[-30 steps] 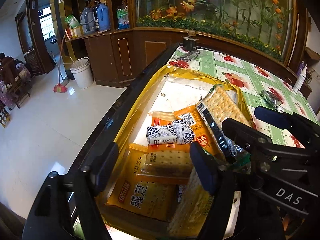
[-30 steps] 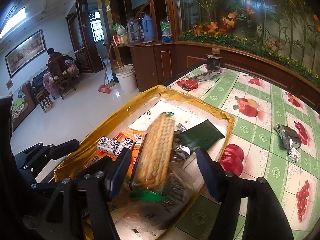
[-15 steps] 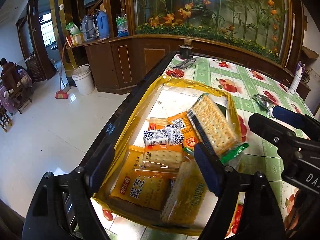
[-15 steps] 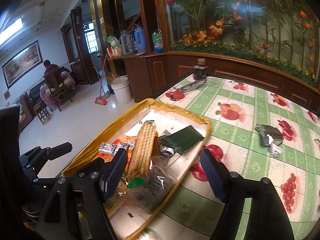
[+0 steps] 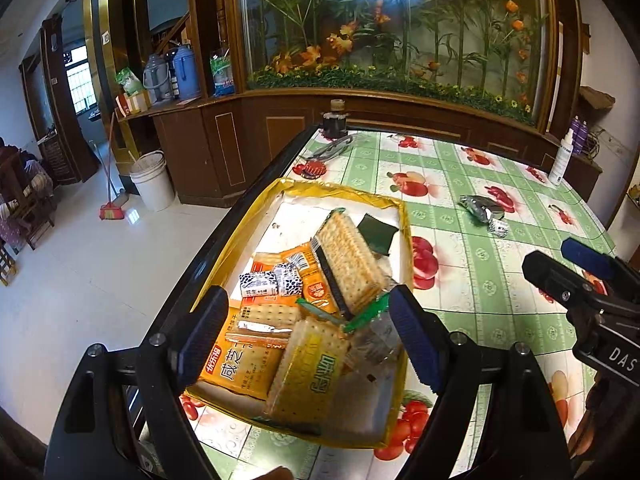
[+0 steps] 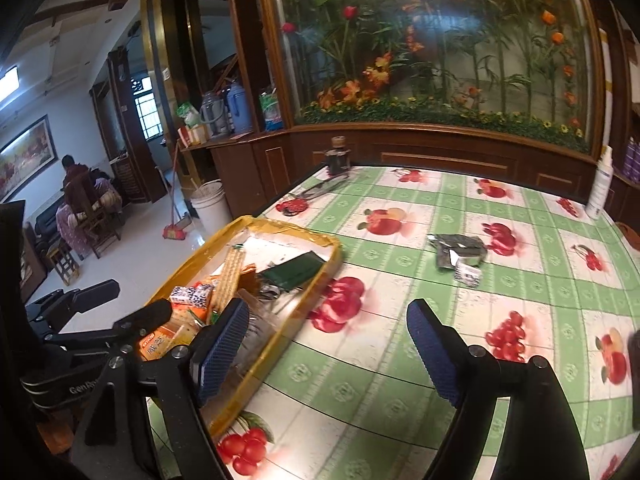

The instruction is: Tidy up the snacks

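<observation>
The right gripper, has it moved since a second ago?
Yes. The right gripper, jaws opening and empty, has swung right, off the yellow tray and over the fruit-print tablecloth; the cracker pack stays in the tray.

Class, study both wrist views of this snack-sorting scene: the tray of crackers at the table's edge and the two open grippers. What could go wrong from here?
1. The yellow tray sits against the table's black edge above the floor; a nudge could push it off.
2. The tall cracker pack leans tilted on other packets and may topple or crack.
3. The silver packets lie apart on the tablecloth; the right gripper, jaws opening and empty, might overlook them.
</observation>
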Tool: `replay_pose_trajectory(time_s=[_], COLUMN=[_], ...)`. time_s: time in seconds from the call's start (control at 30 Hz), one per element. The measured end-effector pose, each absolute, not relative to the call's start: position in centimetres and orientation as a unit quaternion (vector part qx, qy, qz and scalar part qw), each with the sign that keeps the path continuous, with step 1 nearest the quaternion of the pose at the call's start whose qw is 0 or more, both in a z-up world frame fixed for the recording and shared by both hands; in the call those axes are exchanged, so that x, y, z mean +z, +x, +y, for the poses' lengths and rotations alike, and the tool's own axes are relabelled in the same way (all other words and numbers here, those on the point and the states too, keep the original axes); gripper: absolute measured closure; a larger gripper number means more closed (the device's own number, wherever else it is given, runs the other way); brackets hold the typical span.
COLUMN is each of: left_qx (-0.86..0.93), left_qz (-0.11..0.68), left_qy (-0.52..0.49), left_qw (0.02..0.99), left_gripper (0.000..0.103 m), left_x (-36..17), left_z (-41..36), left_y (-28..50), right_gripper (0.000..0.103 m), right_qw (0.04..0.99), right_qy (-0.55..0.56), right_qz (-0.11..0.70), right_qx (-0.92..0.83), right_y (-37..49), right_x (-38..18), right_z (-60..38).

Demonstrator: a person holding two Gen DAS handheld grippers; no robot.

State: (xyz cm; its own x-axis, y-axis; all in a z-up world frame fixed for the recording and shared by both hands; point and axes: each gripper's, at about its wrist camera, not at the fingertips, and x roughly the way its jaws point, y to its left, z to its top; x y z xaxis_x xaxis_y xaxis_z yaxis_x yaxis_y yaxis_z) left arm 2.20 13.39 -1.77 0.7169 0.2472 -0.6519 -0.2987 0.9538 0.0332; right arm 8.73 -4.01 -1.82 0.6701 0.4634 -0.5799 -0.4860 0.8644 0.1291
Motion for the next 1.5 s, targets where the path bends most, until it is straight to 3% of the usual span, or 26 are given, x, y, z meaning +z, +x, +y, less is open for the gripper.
replay_pose_trajectory(time_s=[0.37,1.03,1.13,1.27,1.5], left_qx=[0.174,0.219,0.233,0.237,0.208], left_qz=[0.31,0.288,0.293,0.279,0.272], left_qy=[-0.045,-0.027,-0.024,-0.022,-0.036], left_qw=[0.933,0.932,0.927,0.93,0.939], left_gripper=[0.02,0.02,0.009,0.003,0.002], left_x=[-0.5,0.6,0.5,0.5,0.6], left_z=[12.2,12.5,12.8,13.0,13.1], left_y=[-1.5,-7.0,-7.1,-7.5,-7.9], right_gripper=[0.018,0.017,0.017,0.017,0.017], right_qw=[0.916,0.888,0.886,0.885,0.886], right_qy=[-0.016,-0.122,-0.132,-0.133,-0.132], right_qz=[0.308,0.257,0.256,0.252,0.251], right_qx=[0.255,0.361,0.365,0.367,0.367], right_y=[6.4,3.2,3.0,2.9,2.9], right_x=[-2.4,-1.6,-1.7,-1.7,-1.7], right_z=[-6.9,0.0,0.7,1.1,1.2])
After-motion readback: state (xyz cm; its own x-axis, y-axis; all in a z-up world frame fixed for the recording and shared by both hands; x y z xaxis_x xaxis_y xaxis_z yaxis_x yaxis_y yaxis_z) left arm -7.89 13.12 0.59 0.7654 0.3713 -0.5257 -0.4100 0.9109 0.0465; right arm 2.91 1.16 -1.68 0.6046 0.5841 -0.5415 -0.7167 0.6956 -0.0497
